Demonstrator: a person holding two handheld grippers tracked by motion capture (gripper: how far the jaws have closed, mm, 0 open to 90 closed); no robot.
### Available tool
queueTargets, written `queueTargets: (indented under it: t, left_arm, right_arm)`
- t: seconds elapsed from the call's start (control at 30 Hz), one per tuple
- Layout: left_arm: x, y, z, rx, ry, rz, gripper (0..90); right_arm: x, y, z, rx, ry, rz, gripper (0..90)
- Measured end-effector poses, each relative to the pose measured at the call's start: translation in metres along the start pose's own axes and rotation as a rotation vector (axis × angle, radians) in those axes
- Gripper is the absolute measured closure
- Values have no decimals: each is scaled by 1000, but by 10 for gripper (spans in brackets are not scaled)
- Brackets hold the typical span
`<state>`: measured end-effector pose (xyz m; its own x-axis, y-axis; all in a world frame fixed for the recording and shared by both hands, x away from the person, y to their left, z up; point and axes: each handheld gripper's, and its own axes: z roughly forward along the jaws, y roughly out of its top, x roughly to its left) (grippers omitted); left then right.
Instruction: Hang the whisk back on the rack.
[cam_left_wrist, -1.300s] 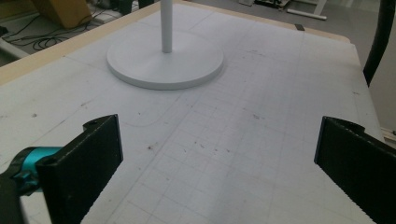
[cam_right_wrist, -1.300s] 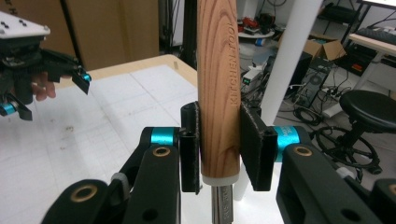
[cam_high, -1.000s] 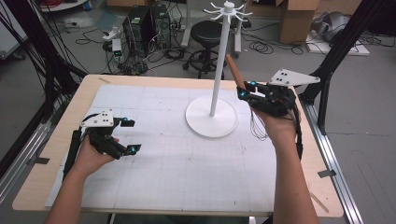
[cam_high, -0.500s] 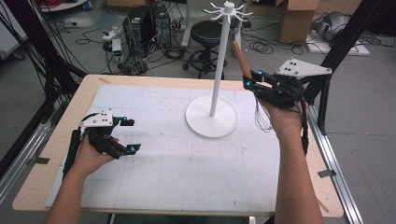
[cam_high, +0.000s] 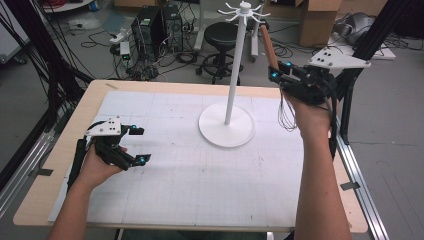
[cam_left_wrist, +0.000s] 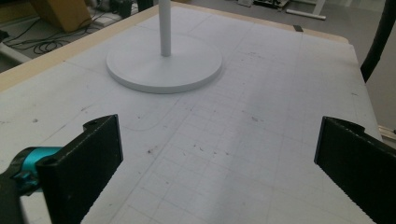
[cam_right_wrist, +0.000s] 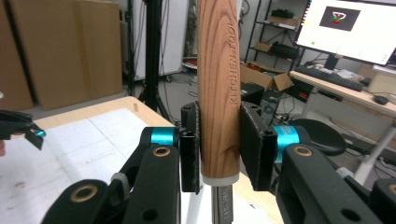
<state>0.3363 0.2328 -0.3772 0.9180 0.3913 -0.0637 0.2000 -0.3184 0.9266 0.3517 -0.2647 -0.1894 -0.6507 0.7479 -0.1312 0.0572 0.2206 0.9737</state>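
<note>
- The right tool (cam_high: 280, 70) is clamped on the wooden handle (cam_right_wrist: 218, 88) of a whisk (cam_high: 286, 111), held off the tabletop (cam_high: 165, 200) near its far right corner; in the right gripper view both pads press the handle's lower part from either side.
- The whisk's long axis stands close to upright: the handle rises above the jaws with a slight lean toward the stand, and the wire loops hang below the hand.
- The white hanging stand (cam_high: 235, 70) is just to the left of the whisk in the high view; its round base (cam_left_wrist: 163, 65) rests on the tabletop and its pole is upright, so the two long axes run nearly parallel.
- The ring of hooks at the stand's top (cam_high: 243, 10) lies above the handle's free end and to its left. That is the relation I judge the coming move to turn on: the handle's tip must travel up and across to reach a hook.
- The right hand is clearly the nearer one to the stand.
- The left tool (cam_high: 136, 145) rests well apart at the tabletop's near left, its jaws wide apart with nothing between them, pointing toward the stand's base.
</note>
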Motion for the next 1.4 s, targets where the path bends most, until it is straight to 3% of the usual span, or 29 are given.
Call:
queueTargets:
  t: [0.47,0.87,1.4]
  left_arm:
    - [0,0,1,6,3,-2,16]
    - [0,0,0,4,2,-4,16]
    - [-1,0,-2,-1,5,1,16]
  right_arm:
    - [-14,7,6,33,-60,9,709]
    - [-17,10,12,17,-56,33,709]
    - [-13,15,20,40,-68,18,709]
